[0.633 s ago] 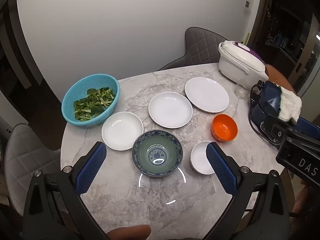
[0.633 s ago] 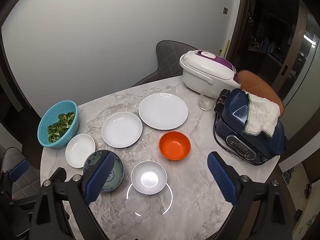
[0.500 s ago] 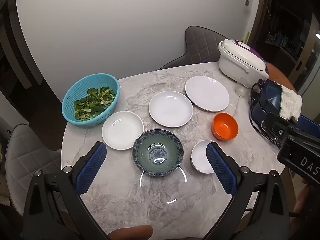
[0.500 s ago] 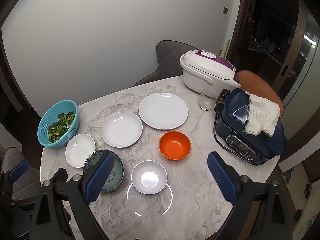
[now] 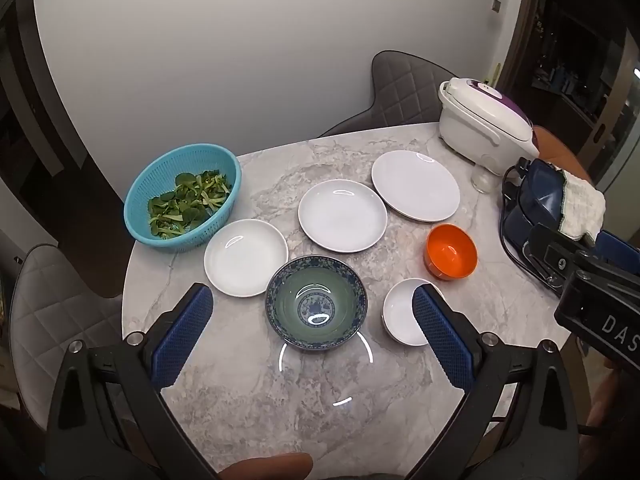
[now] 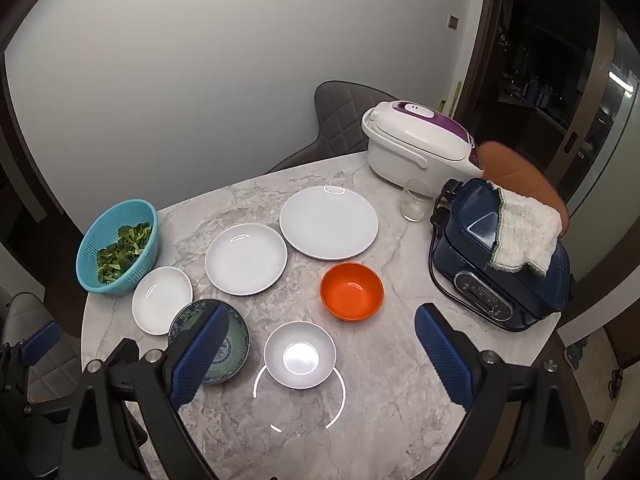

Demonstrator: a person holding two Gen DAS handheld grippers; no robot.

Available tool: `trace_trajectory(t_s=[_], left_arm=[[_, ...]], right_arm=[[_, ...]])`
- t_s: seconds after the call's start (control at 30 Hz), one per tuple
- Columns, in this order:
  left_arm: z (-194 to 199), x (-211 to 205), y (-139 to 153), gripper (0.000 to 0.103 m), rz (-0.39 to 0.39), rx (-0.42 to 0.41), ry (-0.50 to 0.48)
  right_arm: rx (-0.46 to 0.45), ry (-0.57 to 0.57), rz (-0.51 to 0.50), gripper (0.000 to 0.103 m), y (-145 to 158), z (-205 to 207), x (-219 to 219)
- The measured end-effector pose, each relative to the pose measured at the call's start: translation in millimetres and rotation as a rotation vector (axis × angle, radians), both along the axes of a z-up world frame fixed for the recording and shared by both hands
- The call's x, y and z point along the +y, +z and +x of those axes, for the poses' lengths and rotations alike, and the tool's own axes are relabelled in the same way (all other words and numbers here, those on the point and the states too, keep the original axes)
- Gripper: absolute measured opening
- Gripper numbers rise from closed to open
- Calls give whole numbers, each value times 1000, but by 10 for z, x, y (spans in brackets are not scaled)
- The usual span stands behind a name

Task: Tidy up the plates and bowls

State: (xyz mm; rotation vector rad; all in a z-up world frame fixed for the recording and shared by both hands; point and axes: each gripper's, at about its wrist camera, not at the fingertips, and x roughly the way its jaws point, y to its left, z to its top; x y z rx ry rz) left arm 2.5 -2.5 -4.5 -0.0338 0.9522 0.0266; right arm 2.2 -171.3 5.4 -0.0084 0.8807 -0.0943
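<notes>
On the round marble table (image 5: 248, 392) lie three white plates in a diagonal row: a large one (image 5: 415, 185), a medium one (image 5: 343, 216) and a small one (image 5: 245, 256). In front of them stand a blue-patterned bowl (image 5: 316, 308), a small white bowl (image 6: 300, 354) and an orange bowl (image 6: 351, 291). My left gripper (image 5: 312, 332) hovers open above the patterned bowl, holding nothing. My right gripper (image 6: 320, 354) hangs open over the small white bowl, its left finger hiding part of the patterned bowl (image 6: 236, 340).
A teal colander of greens (image 5: 183, 196) sits at the table's left edge. A white and purple cooker (image 6: 416, 146), a glass (image 6: 414, 200) and a dark blue appliance with a cloth (image 6: 500, 256) crowd the right side. Grey chairs (image 5: 404, 92) stand around.
</notes>
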Motion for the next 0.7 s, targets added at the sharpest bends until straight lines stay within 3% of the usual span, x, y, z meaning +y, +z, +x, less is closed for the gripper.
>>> trace_trajectory(t_s=[0.7], left_arm=[[-79, 1, -90, 101, 2, 3, 0]], right_arm=[[0, 0, -2, 96, -9, -16, -19]])
